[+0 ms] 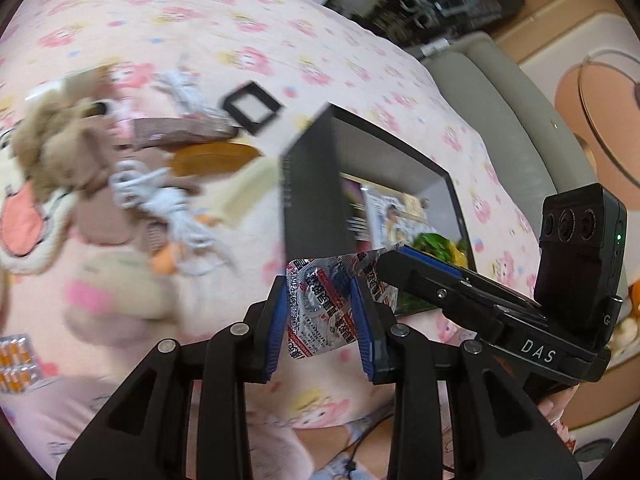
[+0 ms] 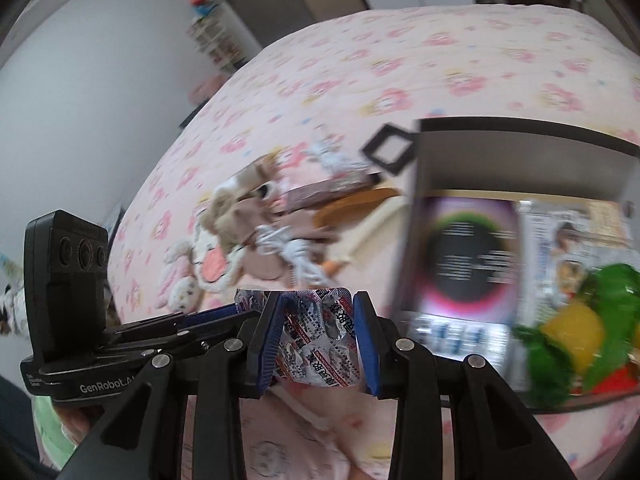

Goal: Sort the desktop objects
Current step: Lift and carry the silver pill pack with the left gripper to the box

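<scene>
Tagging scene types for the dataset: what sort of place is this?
Probably a bedroom at home: the items lie on a pink cartoon-print bedsheet, with a stuffed toy in the clutter and a shelf unit against the wall.

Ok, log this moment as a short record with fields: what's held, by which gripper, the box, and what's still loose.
held item: foil blister pack
left gripper: jaws shut on the pack
right gripper: jaws shut on the same pack
black box: open, beside the pack, holds printed packets and a green and yellow item
loose pile: plush toy, white cable, brown comb
apart from the pile: orange capsule strip
surface: pink floral sheet
</scene>
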`<state>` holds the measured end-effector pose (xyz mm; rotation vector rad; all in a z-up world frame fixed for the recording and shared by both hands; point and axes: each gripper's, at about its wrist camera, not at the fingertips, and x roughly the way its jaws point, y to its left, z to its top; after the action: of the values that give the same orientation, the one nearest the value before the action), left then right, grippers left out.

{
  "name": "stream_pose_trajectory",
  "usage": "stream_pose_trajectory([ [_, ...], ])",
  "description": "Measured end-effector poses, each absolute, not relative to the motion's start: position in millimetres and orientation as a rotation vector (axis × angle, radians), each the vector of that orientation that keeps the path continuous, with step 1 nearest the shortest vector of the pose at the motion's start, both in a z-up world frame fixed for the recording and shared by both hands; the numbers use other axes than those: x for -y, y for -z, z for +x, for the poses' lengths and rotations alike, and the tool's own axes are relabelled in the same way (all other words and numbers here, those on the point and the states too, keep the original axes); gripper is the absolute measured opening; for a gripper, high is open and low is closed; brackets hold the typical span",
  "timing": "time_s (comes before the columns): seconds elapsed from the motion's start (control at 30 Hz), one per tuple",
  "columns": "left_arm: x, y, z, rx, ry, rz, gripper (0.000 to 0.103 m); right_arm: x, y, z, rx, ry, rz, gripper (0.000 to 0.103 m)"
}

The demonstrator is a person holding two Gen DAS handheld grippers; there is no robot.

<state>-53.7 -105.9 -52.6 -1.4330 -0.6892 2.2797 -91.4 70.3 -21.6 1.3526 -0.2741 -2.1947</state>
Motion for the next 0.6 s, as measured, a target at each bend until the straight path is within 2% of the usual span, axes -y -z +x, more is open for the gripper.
stream_pose_trajectory([
  [0.27, 48, 57, -90, 0.633, -2.251, -1.473, 0.031, -131, 30, -108, 0.363, 2.248, 1.369, 0.032],
  [0.43, 31, 69, -101, 0.622, -2.237, -1.523, 0.031, -143, 43, -123, 0.332, 2.25, 1.412, 0.032],
  [0.6, 10, 76, -98, 0.474, -2.252, -1.592, 0.031, -151, 58, -118, 0.318, 2.25, 1.439, 0.032],
])
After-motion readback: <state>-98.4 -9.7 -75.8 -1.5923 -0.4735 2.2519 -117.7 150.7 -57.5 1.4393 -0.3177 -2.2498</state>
